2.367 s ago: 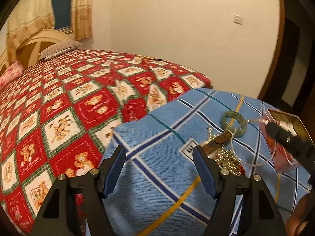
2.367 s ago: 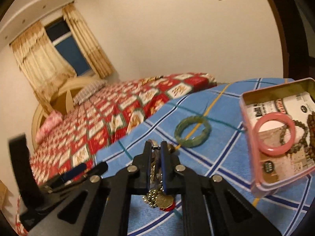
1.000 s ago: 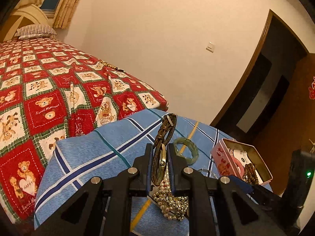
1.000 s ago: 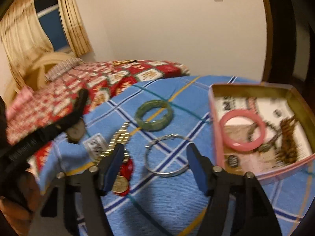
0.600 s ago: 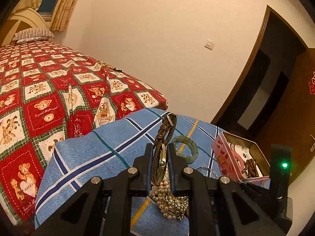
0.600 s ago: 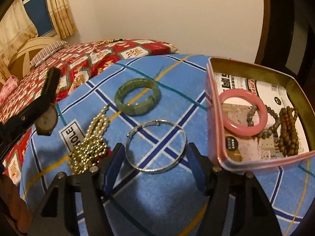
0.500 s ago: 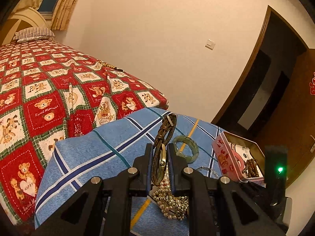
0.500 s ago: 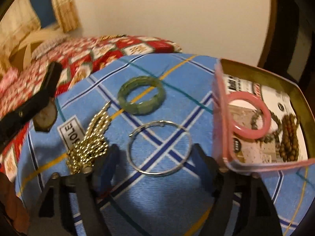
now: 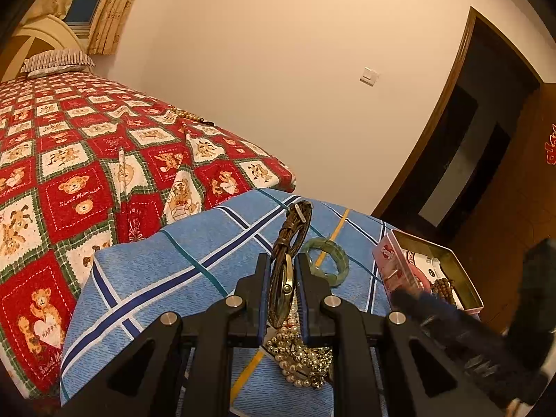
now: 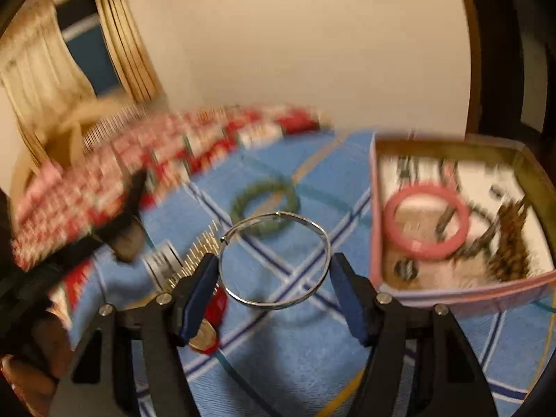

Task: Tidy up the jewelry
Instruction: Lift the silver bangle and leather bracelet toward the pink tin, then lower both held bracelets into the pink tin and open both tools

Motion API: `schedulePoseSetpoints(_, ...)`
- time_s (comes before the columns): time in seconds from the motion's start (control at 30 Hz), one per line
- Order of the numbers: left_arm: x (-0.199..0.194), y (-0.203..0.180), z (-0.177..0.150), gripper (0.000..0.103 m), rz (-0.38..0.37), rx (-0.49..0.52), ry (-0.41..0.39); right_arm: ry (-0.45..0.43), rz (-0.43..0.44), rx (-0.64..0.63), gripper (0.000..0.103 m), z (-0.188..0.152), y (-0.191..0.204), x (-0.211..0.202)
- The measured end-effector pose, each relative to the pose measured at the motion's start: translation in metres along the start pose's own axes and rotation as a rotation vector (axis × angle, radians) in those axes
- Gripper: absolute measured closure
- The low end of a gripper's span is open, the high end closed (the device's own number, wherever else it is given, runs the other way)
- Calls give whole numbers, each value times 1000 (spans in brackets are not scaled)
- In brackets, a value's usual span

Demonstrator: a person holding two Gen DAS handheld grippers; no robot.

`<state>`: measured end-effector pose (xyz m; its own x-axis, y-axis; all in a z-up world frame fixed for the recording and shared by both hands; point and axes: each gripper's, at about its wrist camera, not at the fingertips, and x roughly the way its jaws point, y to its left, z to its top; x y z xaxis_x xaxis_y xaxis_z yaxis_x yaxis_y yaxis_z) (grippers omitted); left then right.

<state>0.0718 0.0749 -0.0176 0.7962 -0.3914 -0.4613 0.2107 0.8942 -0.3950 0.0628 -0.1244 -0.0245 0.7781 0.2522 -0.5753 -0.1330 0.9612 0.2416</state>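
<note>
While the left claw is pinching a brown-strapped watch above the blue checked cloth, the right claw is closing on a silver bangle, pads at its sides. It is hanging lifted, left of the pink tin, near the green bracelet.

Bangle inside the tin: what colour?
Pink; the bangle lies in the tin. Clearest in the right wrist view, though blurred.

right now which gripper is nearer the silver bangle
Right. The right gripper has the silver bangle between its fingers; the left gripper, shut on the watch, sits off to the side.
</note>
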Motion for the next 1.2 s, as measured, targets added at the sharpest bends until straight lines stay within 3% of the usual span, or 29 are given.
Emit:
schedulePoseSetpoints(0.17,-5,-11,-1,90,-25,37,-33,-182,9,13,34,7,0,-37)
schedulePoseSetpoints(0.3,-7,-39,-5,90,-30,140,-50,-260,-25,24,34,13,-7,-53)
schedulePoseSetpoints(0.47,0,-76,-6,90,-122,184,-32,-308,-158,36,34,17,-33,-64)
schedulePoseSetpoints(0.7,27,-134,-8,90,-238,218,6,-319,-276,127,34,24,-104,-75)
schedulePoseSetpoints(0.9,68,-180,-20,90,-287,235,99,-251,-312,201,34,28,-148,-65)
schedulePoseSetpoints(1.2,96,-199,-38,89,-236,262,201,-158,-311,145,34,33,-156,-42)
